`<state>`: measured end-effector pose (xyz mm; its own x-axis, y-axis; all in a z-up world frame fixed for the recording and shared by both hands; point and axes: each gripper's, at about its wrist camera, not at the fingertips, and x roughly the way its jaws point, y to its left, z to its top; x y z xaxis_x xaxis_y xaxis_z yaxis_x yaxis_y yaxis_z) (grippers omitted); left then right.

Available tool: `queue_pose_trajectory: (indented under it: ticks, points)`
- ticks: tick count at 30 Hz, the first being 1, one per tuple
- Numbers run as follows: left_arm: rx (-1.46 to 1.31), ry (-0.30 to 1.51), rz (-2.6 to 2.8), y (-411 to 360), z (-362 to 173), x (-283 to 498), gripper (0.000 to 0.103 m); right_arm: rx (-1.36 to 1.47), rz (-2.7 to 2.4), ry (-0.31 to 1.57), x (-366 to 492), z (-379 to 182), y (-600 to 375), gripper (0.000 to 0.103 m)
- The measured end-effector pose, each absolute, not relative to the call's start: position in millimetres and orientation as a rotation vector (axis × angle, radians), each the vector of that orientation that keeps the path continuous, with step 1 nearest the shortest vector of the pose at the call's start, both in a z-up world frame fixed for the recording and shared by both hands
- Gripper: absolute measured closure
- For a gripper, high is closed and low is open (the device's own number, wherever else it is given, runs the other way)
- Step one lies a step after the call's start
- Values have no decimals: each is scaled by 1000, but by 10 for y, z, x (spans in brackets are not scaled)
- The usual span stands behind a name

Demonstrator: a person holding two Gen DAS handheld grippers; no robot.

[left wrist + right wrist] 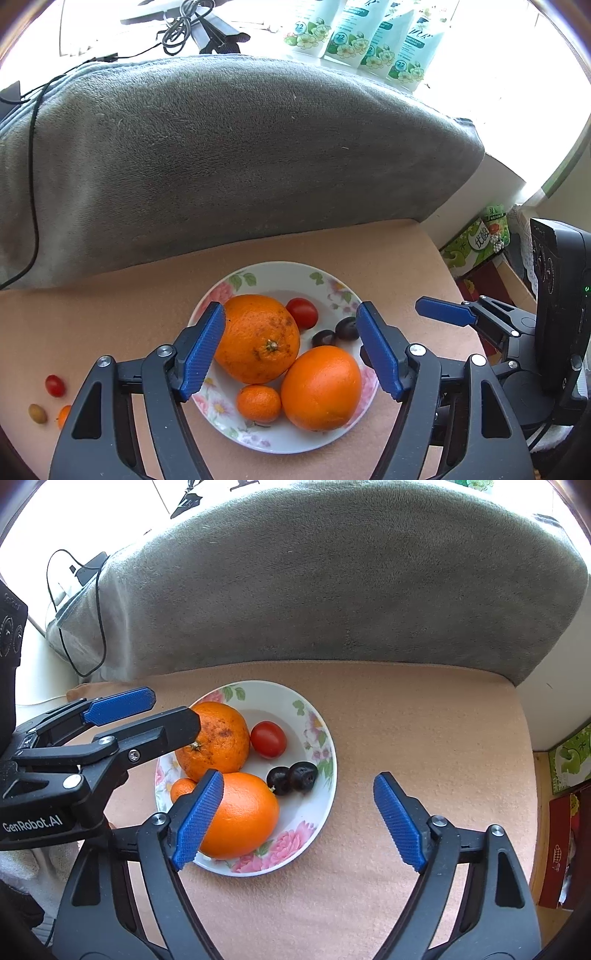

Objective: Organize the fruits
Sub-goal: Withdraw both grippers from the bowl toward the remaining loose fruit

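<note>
A floral plate point(280, 271) point(275, 698) on the tan cloth holds a speckled orange point(256, 343) point(218, 738), a smooth orange point(321, 387) point(240, 816), a small mandarin point(258, 403), a red cherry tomato point(302, 313) point(268, 739) and two dark plums point(336, 334) point(293, 777). My left gripper point(290, 314) point(171, 707) hovers open over the plate with its jaws either side of the speckled orange and nothing gripped. My right gripper point(299, 779) is open and empty over the plate's right rim; one of its pads point(443, 313) shows in the left wrist view.
Off the plate to the left lie a loose cherry tomato point(55, 385), a small brownish fruit point(37, 413) and a bit of orange fruit point(64, 415). A grey towel-covered bulk point(221, 147) point(332, 590) rises behind. Lotion tubes point(351, 33), cables point(33, 177) and boxes point(469, 243) surround.
</note>
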<state>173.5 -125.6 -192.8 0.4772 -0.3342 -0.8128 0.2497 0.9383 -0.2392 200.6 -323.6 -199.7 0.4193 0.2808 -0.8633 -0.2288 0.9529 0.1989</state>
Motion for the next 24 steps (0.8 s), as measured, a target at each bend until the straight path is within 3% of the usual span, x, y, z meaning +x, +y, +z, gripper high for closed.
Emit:
queue_pose_trajectory:
  ticks: [24]
  points:
    - [-119, 987, -314, -747, -1740, 1412, 30, 98, 303, 1062, 1694, -1750, -2996, 17]
